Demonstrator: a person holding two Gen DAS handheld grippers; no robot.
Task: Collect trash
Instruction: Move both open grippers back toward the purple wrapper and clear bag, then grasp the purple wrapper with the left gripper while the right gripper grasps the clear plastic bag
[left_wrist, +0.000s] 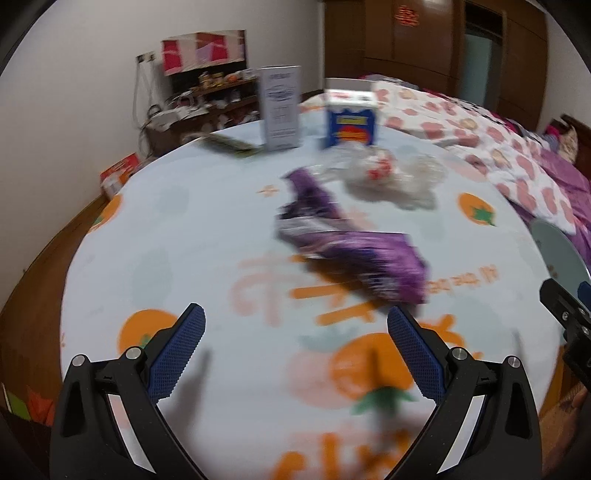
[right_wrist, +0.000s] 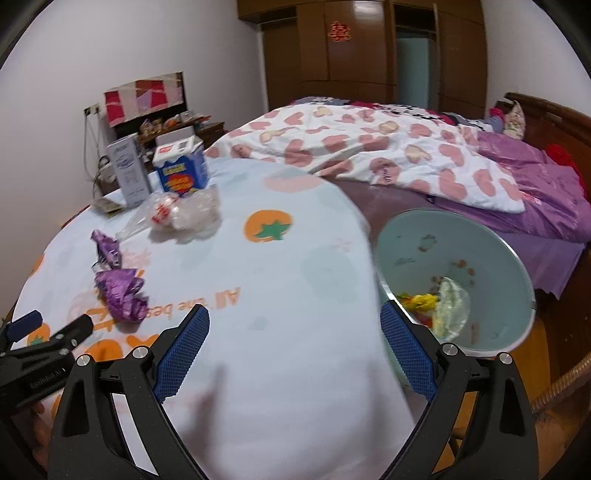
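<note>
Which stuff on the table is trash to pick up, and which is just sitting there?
Trash job:
crumpled purple foil wrapper
crumpled clear plastic bag
pale blue round bin

Probably just sitting there:
blue and white carton
tall grey box
heart-print quilt

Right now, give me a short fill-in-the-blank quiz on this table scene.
1. The crumpled wrapper on the table is ____ in colour.
2. Both the left gripper and the right gripper are ____.
3. The trash already collected lies in the ____ beside the table.

Missing words: purple; open; bin
</note>
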